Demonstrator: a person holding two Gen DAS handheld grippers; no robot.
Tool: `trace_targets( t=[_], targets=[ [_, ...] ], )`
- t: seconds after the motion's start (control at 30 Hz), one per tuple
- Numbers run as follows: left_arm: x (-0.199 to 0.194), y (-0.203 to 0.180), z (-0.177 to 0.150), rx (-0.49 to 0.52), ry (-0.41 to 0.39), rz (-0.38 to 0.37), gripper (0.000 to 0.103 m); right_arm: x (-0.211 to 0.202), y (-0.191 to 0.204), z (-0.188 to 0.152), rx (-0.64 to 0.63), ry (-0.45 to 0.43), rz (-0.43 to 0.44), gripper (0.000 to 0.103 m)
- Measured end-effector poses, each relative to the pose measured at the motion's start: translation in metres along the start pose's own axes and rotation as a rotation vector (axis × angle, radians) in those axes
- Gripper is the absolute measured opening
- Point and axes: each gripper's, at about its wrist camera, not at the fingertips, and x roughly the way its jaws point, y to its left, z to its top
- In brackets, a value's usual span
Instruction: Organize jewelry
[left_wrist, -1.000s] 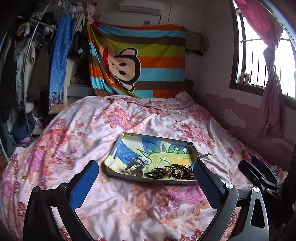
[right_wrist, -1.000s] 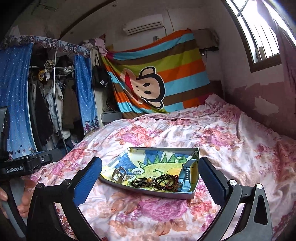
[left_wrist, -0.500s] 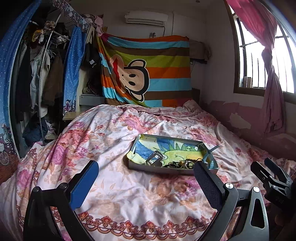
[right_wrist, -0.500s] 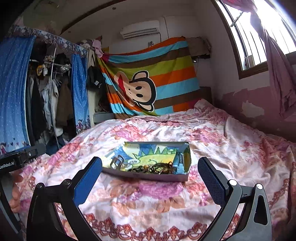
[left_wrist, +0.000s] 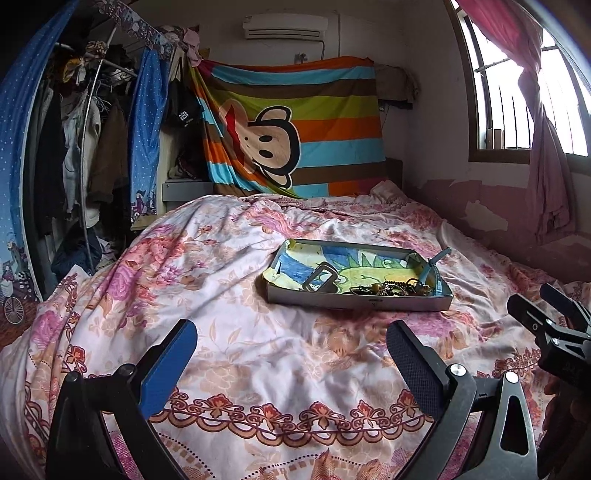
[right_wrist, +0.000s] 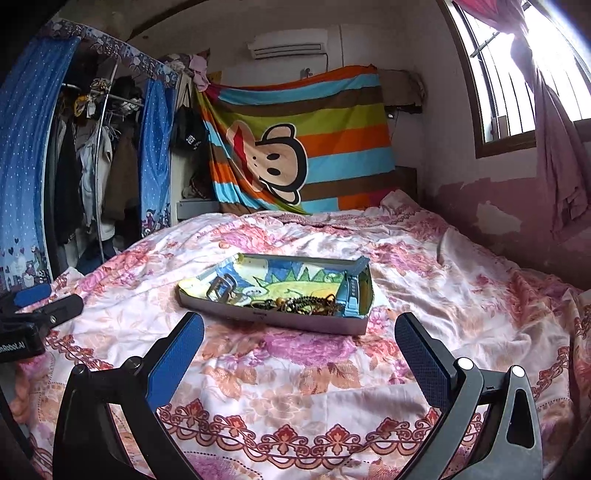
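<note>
You are holding the left claw (left_wrist: 291, 343) spread wide and gripping nothing at the bottom of its frame, over the floral bedspread (left_wrist: 221, 295). Right of centre the shallow tray (left_wrist: 354, 304) is lying on the bed, with a metal buckle (left_wrist: 321, 280) at its left, a tangle of dark bracelets (left_wrist: 391, 288) in the middle and a blue watch (left_wrist: 430, 273) against its right wall. Your right claw (right_wrist: 299, 341) is also gaping empty, just below the tray in its own frame.
</note>
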Motion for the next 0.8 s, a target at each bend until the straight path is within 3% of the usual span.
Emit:
trace_targets(
  t=[0.8],
  targets=[
    [0.0031, -0.0018, -0.0024, 0.015, 0.026, 0.01, 0.103, 0.0102, 0.0049, -0.0045, 0.002, 0.026, 0.015, 0.102]
  ],
)
